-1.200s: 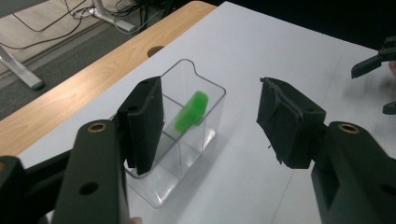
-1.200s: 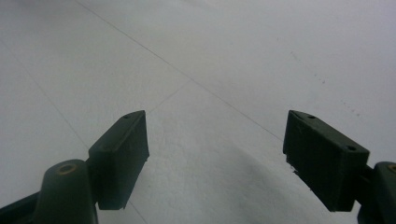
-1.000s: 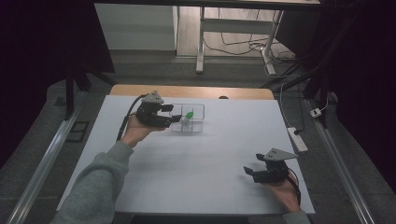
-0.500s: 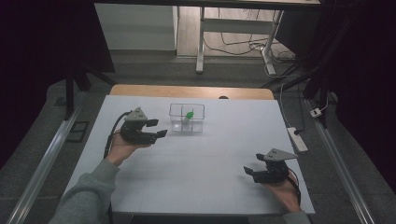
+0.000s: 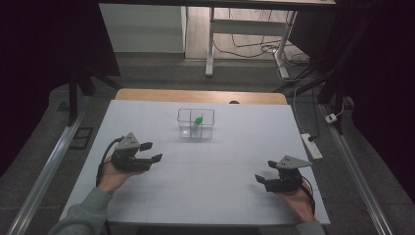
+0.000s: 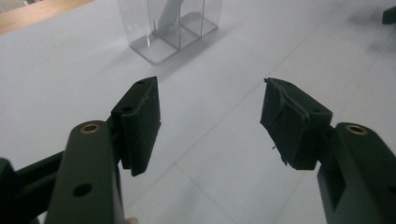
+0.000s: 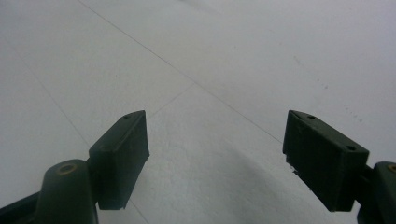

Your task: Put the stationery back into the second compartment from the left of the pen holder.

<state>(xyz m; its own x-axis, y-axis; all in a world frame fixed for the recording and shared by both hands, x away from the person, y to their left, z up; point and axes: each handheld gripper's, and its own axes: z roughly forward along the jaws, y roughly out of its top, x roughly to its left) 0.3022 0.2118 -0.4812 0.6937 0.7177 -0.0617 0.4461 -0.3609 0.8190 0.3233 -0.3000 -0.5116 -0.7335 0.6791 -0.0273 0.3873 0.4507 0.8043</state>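
A small clear box [image 5: 195, 123] with compartments stands on the white table [image 5: 220, 196], toward the far middle. A green-tipped item [image 5: 198, 120] leans inside it. My left gripper [image 5: 152, 151] is held low at the table's left, well short of the box, and it is open with nothing between its jaws. In the left gripper view the gripper [image 6: 210, 98] points at bare table, with the clear box [image 6: 173, 28] ahead at the top. My right gripper [image 5: 263, 171] rests open and empty at the near right; in its own view it [image 7: 217, 135] faces bare white surface.
A bare wooden strip [image 5: 147, 94] runs along the table's far edge. A power strip [image 5: 311, 145] lies beside the table's right edge. Metal rails run along both sides on the floor, and desk legs and cables stand beyond the table.
My left gripper has drawn back from beside the clear box, toward the near left and lower over the table. The right gripper has stayed where it was.
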